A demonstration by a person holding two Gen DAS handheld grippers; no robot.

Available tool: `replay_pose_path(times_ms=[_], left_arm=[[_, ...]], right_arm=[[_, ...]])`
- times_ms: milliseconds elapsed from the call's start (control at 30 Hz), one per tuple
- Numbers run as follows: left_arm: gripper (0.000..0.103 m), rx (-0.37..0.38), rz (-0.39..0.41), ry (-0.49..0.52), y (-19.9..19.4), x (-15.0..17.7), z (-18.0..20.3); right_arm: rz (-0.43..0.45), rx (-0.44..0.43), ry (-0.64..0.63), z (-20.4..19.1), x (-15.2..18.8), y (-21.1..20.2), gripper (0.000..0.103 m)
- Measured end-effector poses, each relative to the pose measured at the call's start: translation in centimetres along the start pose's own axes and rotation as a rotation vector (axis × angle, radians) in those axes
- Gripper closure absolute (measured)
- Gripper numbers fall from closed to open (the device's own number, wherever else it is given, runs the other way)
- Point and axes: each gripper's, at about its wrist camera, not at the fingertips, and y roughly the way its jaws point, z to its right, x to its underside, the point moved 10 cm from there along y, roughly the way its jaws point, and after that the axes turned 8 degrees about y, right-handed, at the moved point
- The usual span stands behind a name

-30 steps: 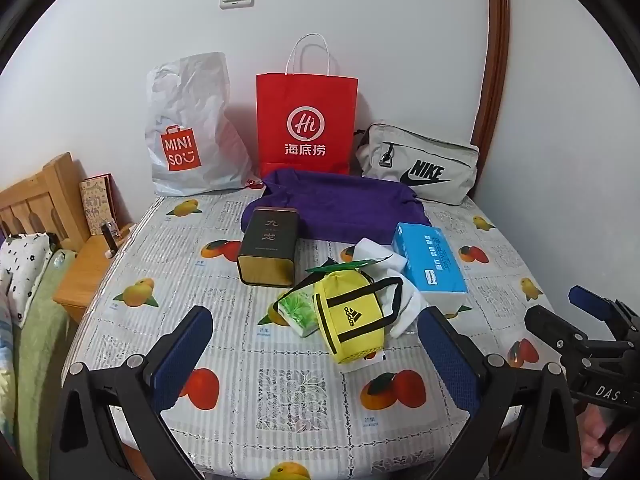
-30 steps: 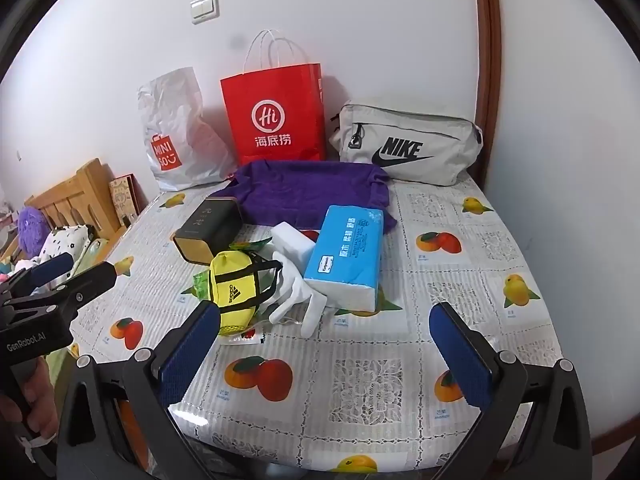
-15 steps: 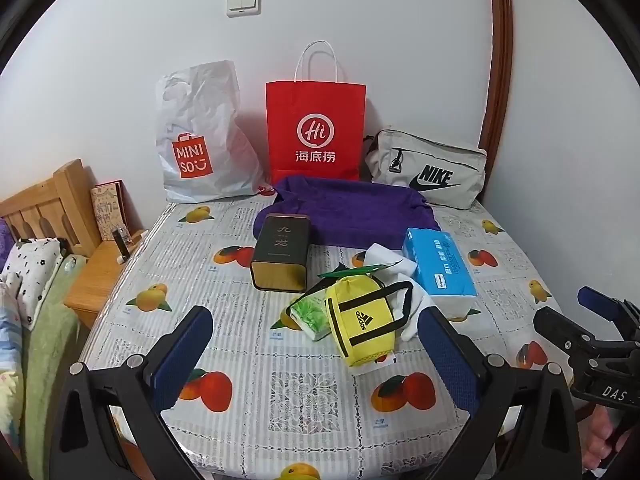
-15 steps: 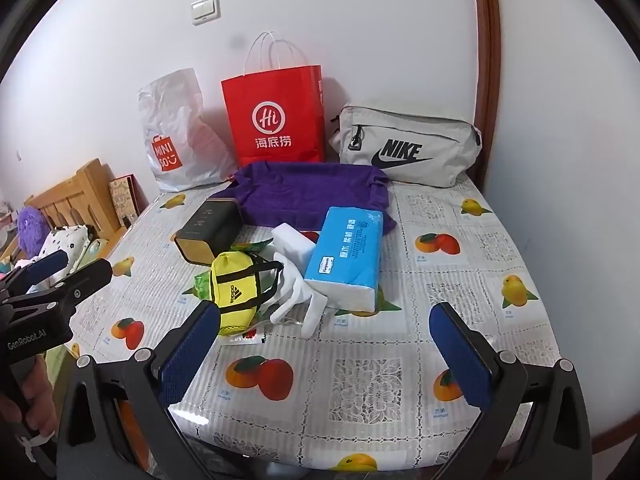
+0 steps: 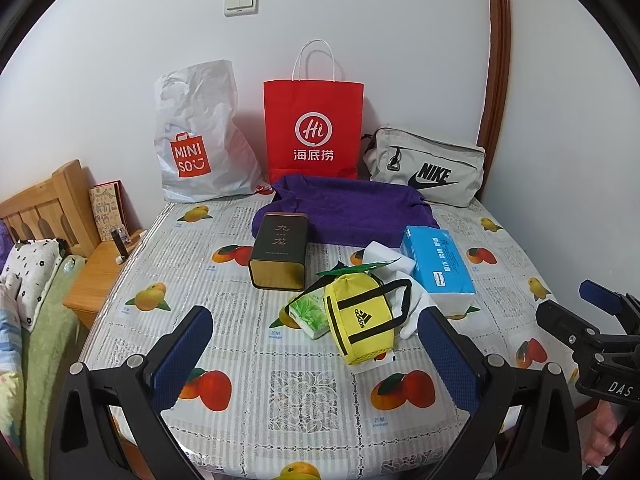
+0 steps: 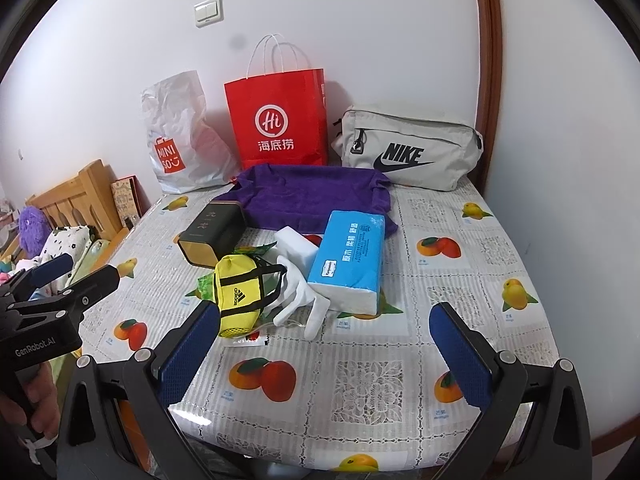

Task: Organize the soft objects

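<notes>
Both grippers have drawn back slightly, shrinking the yellow fabric mini duffel (image 5: 362, 316) ahead of the left gripper (image 5: 312, 354), beside white cloth gloves (image 6: 304, 300). Left and right gripper (image 6: 324, 354) hover wide apart, empty, likely surveying before reaching.
</notes>
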Motion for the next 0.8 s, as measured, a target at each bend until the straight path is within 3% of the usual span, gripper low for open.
replay_pose_path(times_ms=[800], left_arm=[[0.0, -0.007, 0.004, 0.013, -0.23, 0.06, -0.37]], right_arm=[[0.002, -0.015, -0.004, -0.48, 0.1, -0.17, 0.0]])
